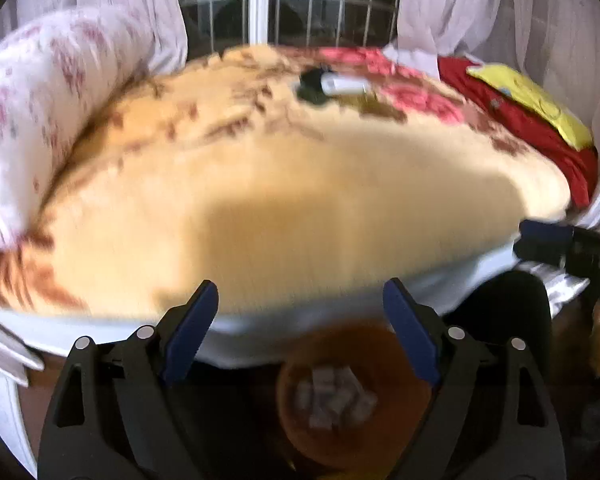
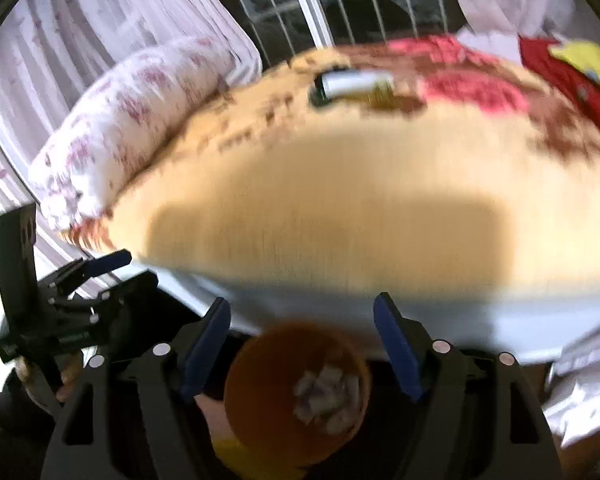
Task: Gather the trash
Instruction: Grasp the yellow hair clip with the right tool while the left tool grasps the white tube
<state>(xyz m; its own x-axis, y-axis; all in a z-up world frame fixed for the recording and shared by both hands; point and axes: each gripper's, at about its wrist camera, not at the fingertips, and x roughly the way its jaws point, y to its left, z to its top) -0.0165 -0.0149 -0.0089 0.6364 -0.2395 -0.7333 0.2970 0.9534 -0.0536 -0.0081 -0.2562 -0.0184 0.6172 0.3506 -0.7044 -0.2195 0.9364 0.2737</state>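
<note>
An orange bin (image 1: 352, 392) with crumpled pale paper (image 1: 334, 398) inside stands on the floor below the bed's near edge; it also shows in the right wrist view (image 2: 296, 388). My left gripper (image 1: 300, 320) is open and empty above it. My right gripper (image 2: 302, 328) is open and empty above the same bin. A bottle with a white label and dark cap (image 1: 332, 86) lies far back on the bed, also blurred in the right wrist view (image 2: 352, 84). The right gripper shows at the left view's right edge (image 1: 556, 240), the left gripper at the right view's left edge (image 2: 80, 280).
A bed with a yellow floral blanket (image 1: 300, 200) fills both views. A floral pillow (image 1: 40, 120) lies at the left, red cloth (image 1: 540, 132) and a yellow item (image 1: 536, 100) at the right. A barred window (image 1: 292, 0) and curtains stand behind. Both views are motion-blurred.
</note>
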